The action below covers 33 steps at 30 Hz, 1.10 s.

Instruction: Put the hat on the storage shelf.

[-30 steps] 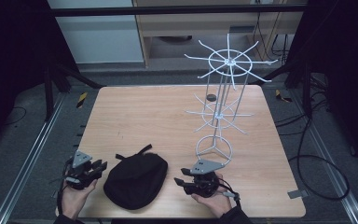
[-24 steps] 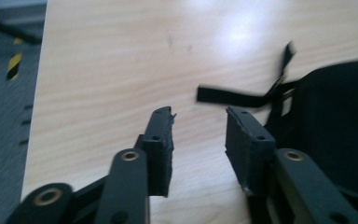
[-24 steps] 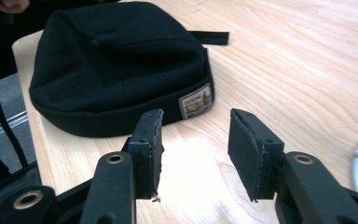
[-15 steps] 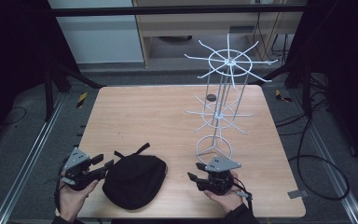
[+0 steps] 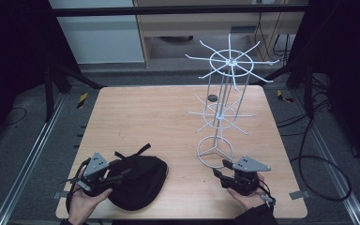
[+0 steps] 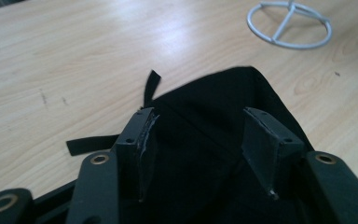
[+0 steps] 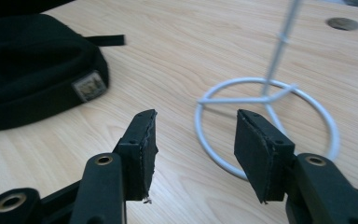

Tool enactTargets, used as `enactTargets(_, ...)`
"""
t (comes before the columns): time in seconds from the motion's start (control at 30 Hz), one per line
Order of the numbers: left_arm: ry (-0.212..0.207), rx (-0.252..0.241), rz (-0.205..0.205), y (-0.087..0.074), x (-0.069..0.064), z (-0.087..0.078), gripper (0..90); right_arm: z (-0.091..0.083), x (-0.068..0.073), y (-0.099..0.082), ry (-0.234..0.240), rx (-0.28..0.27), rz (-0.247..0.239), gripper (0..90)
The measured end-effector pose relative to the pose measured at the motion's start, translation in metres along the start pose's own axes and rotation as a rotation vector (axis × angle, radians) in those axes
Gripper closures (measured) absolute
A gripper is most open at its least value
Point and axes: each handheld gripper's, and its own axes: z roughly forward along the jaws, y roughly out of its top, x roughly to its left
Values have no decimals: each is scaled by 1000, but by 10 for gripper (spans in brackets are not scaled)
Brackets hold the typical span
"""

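A black fabric cap [image 5: 140,180] with a loose strap lies at the table's front left. My left gripper [image 5: 122,172] reaches over its left side. In the left gripper view the jaws [image 6: 199,116] stand wide apart above the cap [image 6: 214,88], pads clear of the cloth; they have just been opening. My right gripper [image 5: 219,169] sits at the front right, pointing left beside the white wire rack's ring base [image 5: 214,151]. Its jaws [image 7: 196,119] are open with nothing between them and have just been opening. The ring base [image 7: 235,99] lies just ahead, the cap [image 7: 28,70] off to the left.
The tall white wire rack [image 5: 222,93] with spoked tiers rises from the ring base on the table's right half. A small dark round disc [image 5: 212,98] lies behind it. The wooden table [image 5: 145,117] is bare at the middle and far left.
The left gripper has slid right onto the cap and its jaws have spread. The right gripper has moved right, away from the cap, to below the ring base.
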Motion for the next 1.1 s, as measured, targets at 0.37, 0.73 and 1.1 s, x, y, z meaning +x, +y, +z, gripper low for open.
enactTargets(0.37, -31, 119, 67, -4, -11, 24, 403, -10, -22, -12, -64, 32, 34, 461)
enactTargets(0.73, -27, 200, 103, -13, -8, 44, 403, -4, -22, -14, -70, 71, 22, 431)
enactTargets(1.1, -11, 291, 126, -21, -8, 63, 503, -3, -22, -15, -69, 75, 21, 419)
